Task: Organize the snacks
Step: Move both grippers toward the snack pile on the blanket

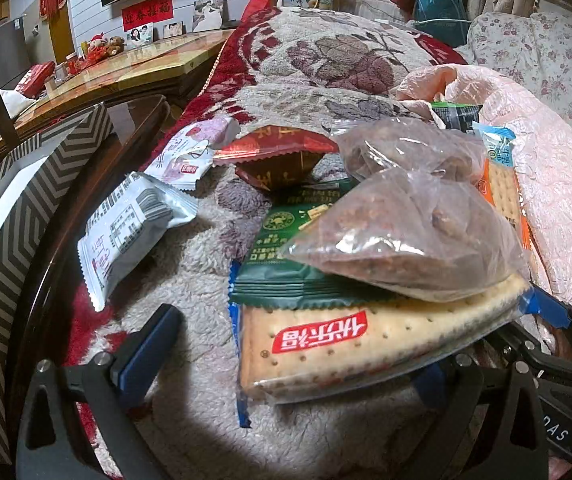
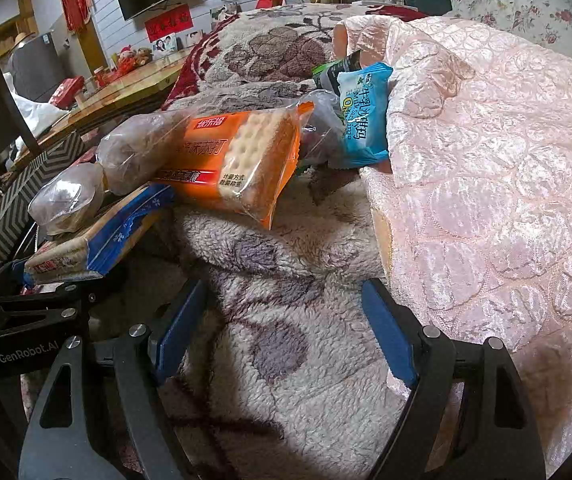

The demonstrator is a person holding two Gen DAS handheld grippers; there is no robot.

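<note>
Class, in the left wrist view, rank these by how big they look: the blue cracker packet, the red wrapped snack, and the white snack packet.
1. Blue cracker packet, though nearest the camera.
2. White snack packet.
3. Red wrapped snack.

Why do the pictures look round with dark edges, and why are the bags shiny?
Left wrist view: fisheye bends the striped box; corners go black; light glints off the clear nut bag. Right wrist view: same round bending; pink quilt shines; a shadow darkens the fluffy blanket.

A fleecy floral blanket carries the snacks. Directly on it lie two white packets at left, a red-brown packet farther off, a cracker pack near, and a pink quilted cover at right.
</note>
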